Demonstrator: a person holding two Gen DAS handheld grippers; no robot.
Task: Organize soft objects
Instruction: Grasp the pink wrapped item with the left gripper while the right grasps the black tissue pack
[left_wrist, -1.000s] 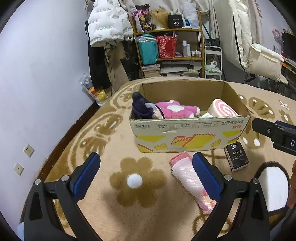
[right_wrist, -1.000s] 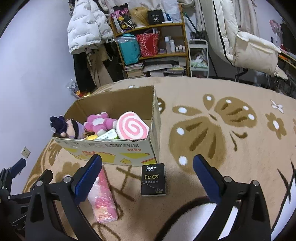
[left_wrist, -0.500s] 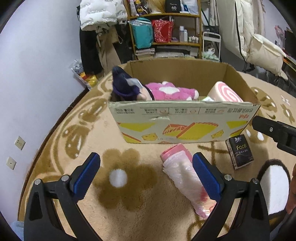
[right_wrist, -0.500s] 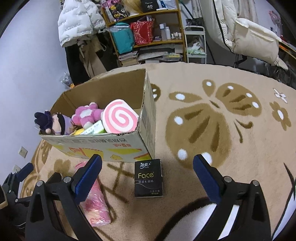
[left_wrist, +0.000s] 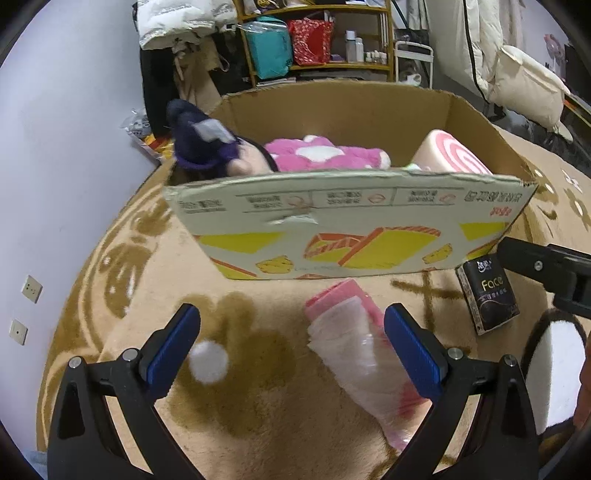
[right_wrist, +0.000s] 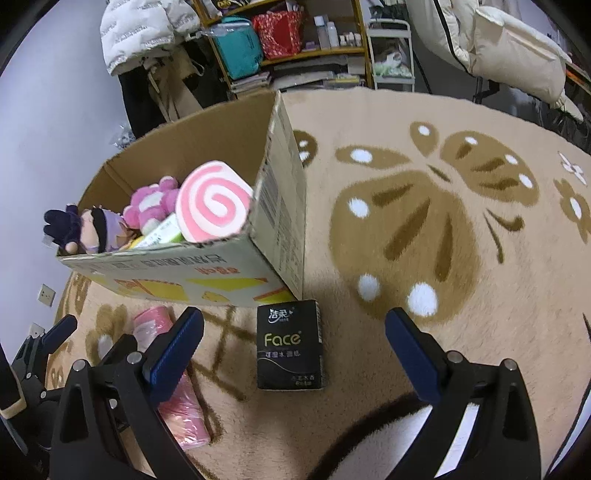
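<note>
Both claws are standing spread wide and gripping nothing. The left gripper (left_wrist: 291, 345) is hovering low over the carpet (right_wrist: 480, 332), its right blue pad overlapping the pink plastic-wrapped roll (left_wrist: 354, 347) in the picture; whether it is touching cannot be told. The right gripper (right_wrist: 293, 349) is hanging over the black tissue pack (right_wrist: 290, 345), which is showing between its fingers without contact.

Largest to smallest:

- The carpet, a tan shag pile with brown flower and butterfly motifs and white dots, is carrying everything.
- The cardboard box (left_wrist: 351, 229), open-topped, printed with yellow and orange shapes and rows of small writing too blurred to read, is sitting toward the carpet's left side.
- Inside the box, a pink-and-white spiral roll cushion (right_wrist: 212, 203) is leaning in the near right corner; a pink plush (left_wrist: 325, 155) is lying mid-box; a doll in a dark purple hat (left_wrist: 199, 144) is occupying the left end.
- The pink roll, soft and crinkled under clear film, is lying on the carpet just in front of the box.
- The tissue pack, a rectangular block reading "Face" with Chinese characters, is lying just beside the box's near right corner.
</note>
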